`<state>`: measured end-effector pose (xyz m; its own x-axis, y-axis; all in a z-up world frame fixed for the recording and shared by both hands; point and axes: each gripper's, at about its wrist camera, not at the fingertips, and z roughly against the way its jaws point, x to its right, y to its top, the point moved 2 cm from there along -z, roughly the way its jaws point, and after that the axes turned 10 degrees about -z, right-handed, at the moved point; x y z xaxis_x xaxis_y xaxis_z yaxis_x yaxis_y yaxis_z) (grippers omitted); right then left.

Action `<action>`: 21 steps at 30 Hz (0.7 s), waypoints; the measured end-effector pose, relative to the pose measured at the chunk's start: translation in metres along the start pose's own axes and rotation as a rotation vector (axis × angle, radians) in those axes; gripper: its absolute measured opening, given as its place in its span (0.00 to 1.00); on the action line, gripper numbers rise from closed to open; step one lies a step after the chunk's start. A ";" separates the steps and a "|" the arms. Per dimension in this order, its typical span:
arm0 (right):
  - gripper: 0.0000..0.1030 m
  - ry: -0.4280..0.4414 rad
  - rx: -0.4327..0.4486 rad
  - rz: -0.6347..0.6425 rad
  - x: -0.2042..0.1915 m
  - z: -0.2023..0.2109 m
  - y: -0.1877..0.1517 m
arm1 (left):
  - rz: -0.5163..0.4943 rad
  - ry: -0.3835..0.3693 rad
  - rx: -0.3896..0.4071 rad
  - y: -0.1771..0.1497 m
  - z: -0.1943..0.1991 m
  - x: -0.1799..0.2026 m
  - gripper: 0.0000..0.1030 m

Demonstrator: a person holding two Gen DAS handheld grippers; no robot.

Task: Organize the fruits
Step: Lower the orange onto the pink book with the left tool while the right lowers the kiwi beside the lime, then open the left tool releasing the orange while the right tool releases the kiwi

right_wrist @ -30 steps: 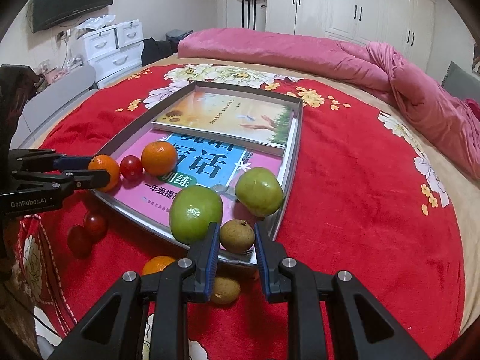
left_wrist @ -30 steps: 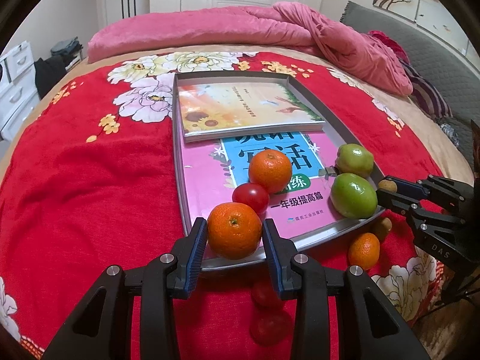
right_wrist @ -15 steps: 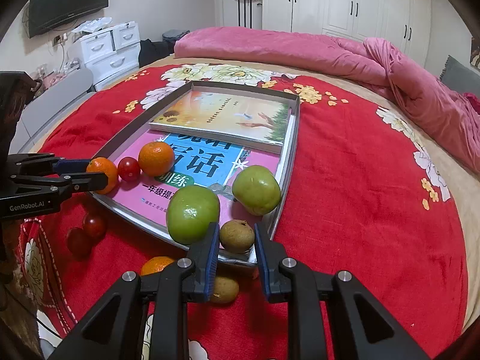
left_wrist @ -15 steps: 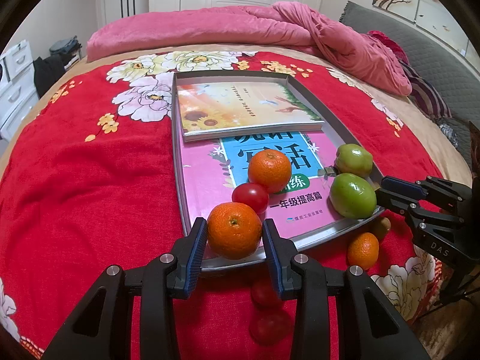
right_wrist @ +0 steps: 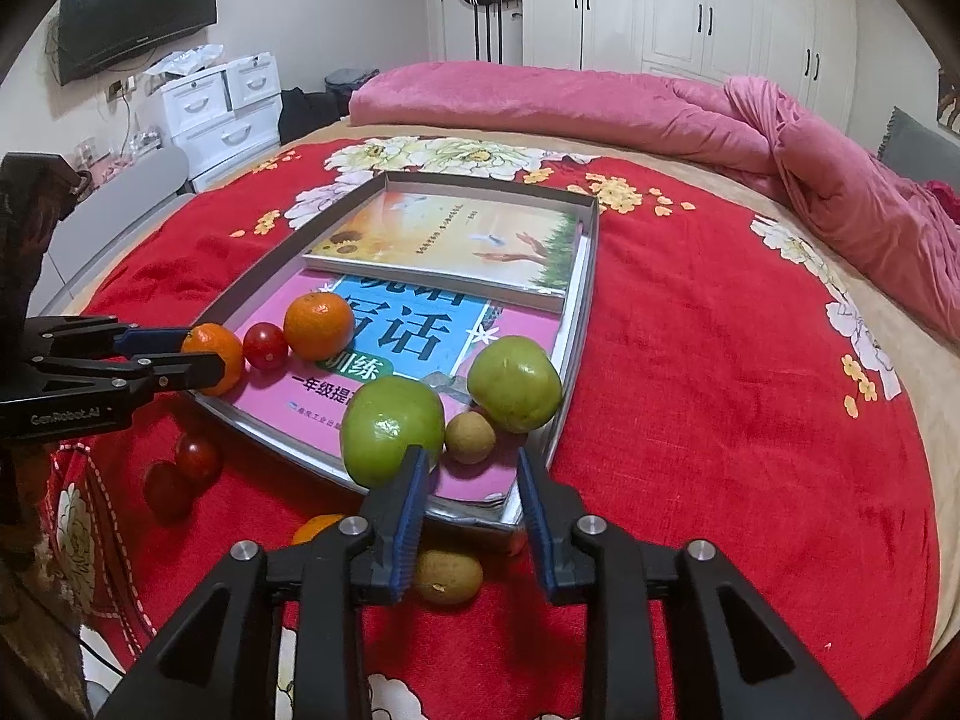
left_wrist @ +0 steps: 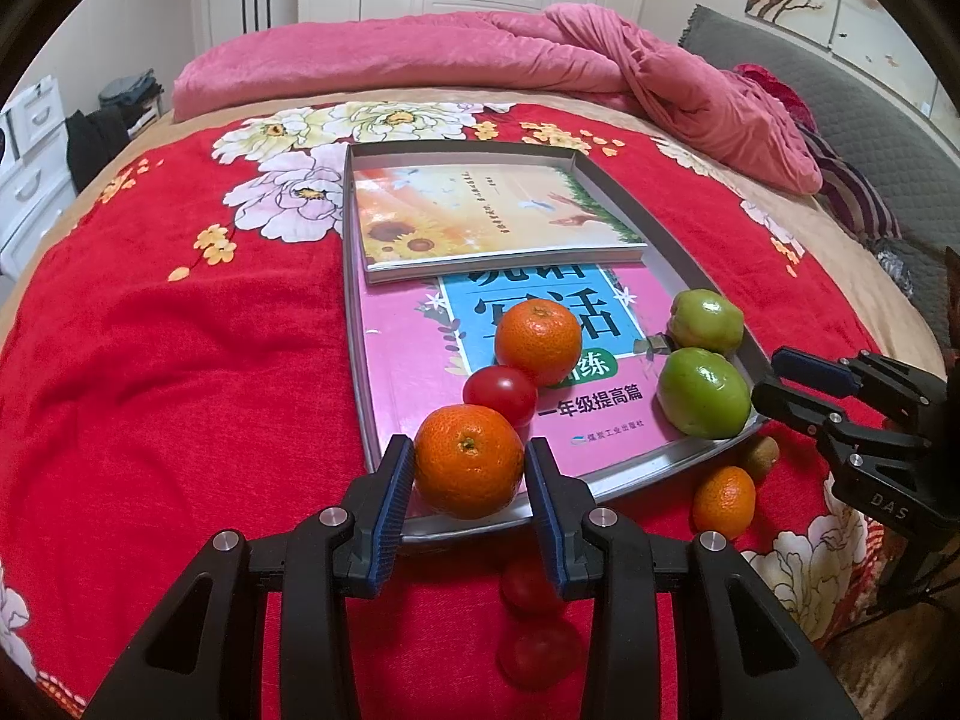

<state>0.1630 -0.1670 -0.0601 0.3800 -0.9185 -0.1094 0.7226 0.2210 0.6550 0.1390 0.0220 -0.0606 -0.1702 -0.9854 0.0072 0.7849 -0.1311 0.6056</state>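
Observation:
A metal tray (left_wrist: 672, 240) (right_wrist: 579, 324) on the red bedspread holds two books and fruit. My left gripper (left_wrist: 470, 474) is shut on a tangerine (left_wrist: 468, 459) (right_wrist: 217, 354) at the tray's near edge. Behind it are a tomato (left_wrist: 501, 393), another tangerine (left_wrist: 538, 340) and two green apples (left_wrist: 703, 393) (left_wrist: 706, 320). My right gripper (right_wrist: 473, 483) is open; a brown kiwi (right_wrist: 470, 437) lies in the tray just beyond its fingertips, between the green apples (right_wrist: 393, 429) (right_wrist: 515, 383).
On the bedspread beside the tray lie a tangerine (left_wrist: 724, 501), a kiwi (left_wrist: 759, 456) (right_wrist: 449, 576) and two tomatoes (left_wrist: 528, 591) (right_wrist: 198, 459). A pink duvet (left_wrist: 540, 54) lies at the far end of the bed. White drawers (right_wrist: 222, 114) stand beyond the bed.
My right gripper has opened and let go of the kiwi, which now rests in the tray. My left gripper still grips the tangerine in the same place.

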 end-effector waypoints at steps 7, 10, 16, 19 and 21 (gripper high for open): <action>0.40 -0.002 0.018 -0.006 0.000 0.004 0.001 | 0.007 -0.007 0.003 -0.001 0.001 -0.001 0.39; 0.40 -0.001 0.024 -0.010 0.001 0.006 0.001 | 0.011 -0.013 0.003 -0.001 0.001 -0.001 0.39; 0.40 -0.002 0.030 -0.012 0.001 0.007 0.001 | 0.023 -0.025 0.010 -0.001 0.003 -0.003 0.42; 0.41 -0.003 0.031 -0.012 0.001 0.008 0.001 | 0.027 -0.032 0.020 -0.001 0.005 -0.002 0.46; 0.44 -0.002 0.034 -0.013 0.001 0.009 0.001 | 0.023 -0.029 0.025 0.000 0.007 -0.001 0.48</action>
<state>0.1594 -0.1704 -0.0529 0.3694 -0.9220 -0.1164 0.7074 0.1977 0.6786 0.1352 0.0241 -0.0554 -0.1697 -0.9845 0.0446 0.7737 -0.1051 0.6248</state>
